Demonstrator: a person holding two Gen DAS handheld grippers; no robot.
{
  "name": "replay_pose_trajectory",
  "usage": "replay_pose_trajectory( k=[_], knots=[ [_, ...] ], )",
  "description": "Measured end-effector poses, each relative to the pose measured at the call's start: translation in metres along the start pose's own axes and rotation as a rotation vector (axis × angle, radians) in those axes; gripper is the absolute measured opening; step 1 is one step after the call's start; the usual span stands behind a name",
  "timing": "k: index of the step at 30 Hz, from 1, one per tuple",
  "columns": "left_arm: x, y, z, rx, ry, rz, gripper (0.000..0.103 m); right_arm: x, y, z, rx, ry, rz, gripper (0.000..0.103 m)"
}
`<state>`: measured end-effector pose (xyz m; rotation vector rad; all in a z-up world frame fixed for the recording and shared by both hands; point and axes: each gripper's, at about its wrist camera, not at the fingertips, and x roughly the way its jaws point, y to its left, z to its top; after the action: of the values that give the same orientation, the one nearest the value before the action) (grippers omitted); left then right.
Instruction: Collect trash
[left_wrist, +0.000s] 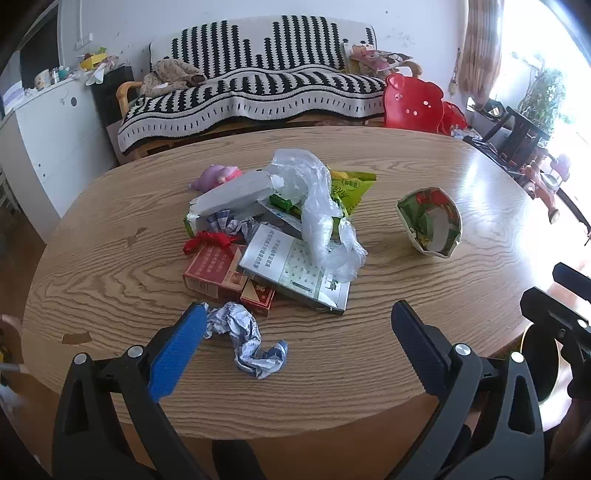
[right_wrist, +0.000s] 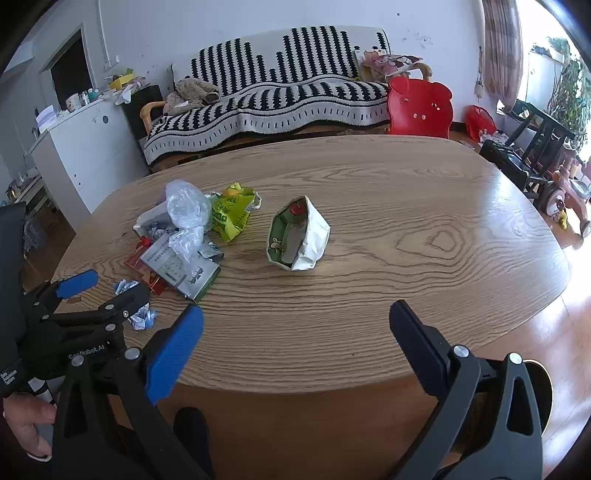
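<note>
A trash pile sits mid-table: a clear plastic bag (left_wrist: 314, 206), a grey-green box (left_wrist: 295, 273), red cigarette packs (left_wrist: 214, 273), a green snack wrapper (left_wrist: 351, 188) and a grey carton (left_wrist: 236, 192). A crumpled paper ball (left_wrist: 247, 339) lies nearest me, by my left gripper's blue finger. My left gripper (left_wrist: 299, 332) is open and empty just above the table's near edge. An open printed paper bag (right_wrist: 295, 236) stands right of the pile. My right gripper (right_wrist: 295, 328) is open and empty over the near table edge. The left gripper (right_wrist: 99, 291) also shows at the left of the right wrist view.
The oval wooden table (right_wrist: 424, 236) has bare wood on its right half. A purple toy (left_wrist: 216, 175) lies behind the pile. Beyond the table stand a striped sofa (left_wrist: 258, 85), a red child's chair (left_wrist: 413, 103) and a white cabinet (left_wrist: 48, 125).
</note>
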<state>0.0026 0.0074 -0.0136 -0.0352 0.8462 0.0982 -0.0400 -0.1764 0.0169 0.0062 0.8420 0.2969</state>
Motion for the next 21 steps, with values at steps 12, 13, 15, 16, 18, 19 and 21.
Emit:
replay_pose_trajectory(
  k=[12,13,15,16,18,19,21],
  knots=[
    [0.0001,0.0019,0.0010,-0.002,0.001,0.001,0.097,0.0000,-0.0016,0.0006,0.006,-0.006,0.005,0.098],
    [0.0004,0.0024,0.0008,-0.002,0.002,0.001,0.097,-0.0001,-0.0018,0.0008,0.007,-0.007,0.005,0.097],
    [0.0006,0.0037,0.0003,-0.002,0.001,0.001,0.097,0.0001,-0.0019,0.0011,0.009,-0.006,0.008,0.098],
    [0.0006,0.0045,0.0000,-0.001,-0.001,0.002,0.097,0.0000,-0.0016,0.0011,0.008,-0.008,0.006,0.098],
    [0.0010,0.0065,-0.0005,-0.001,-0.002,0.003,0.097,-0.0010,-0.0023,0.0019,0.010,-0.010,0.009,0.097],
    [0.0009,0.0047,0.0005,-0.003,-0.001,0.003,0.097,-0.0007,-0.0019,0.0022,0.010,-0.010,0.009,0.098],
    [0.0014,0.0028,0.0012,-0.003,0.001,0.005,0.097,-0.0007,-0.0019,0.0019,0.011,-0.009,0.011,0.098]
  ],
)
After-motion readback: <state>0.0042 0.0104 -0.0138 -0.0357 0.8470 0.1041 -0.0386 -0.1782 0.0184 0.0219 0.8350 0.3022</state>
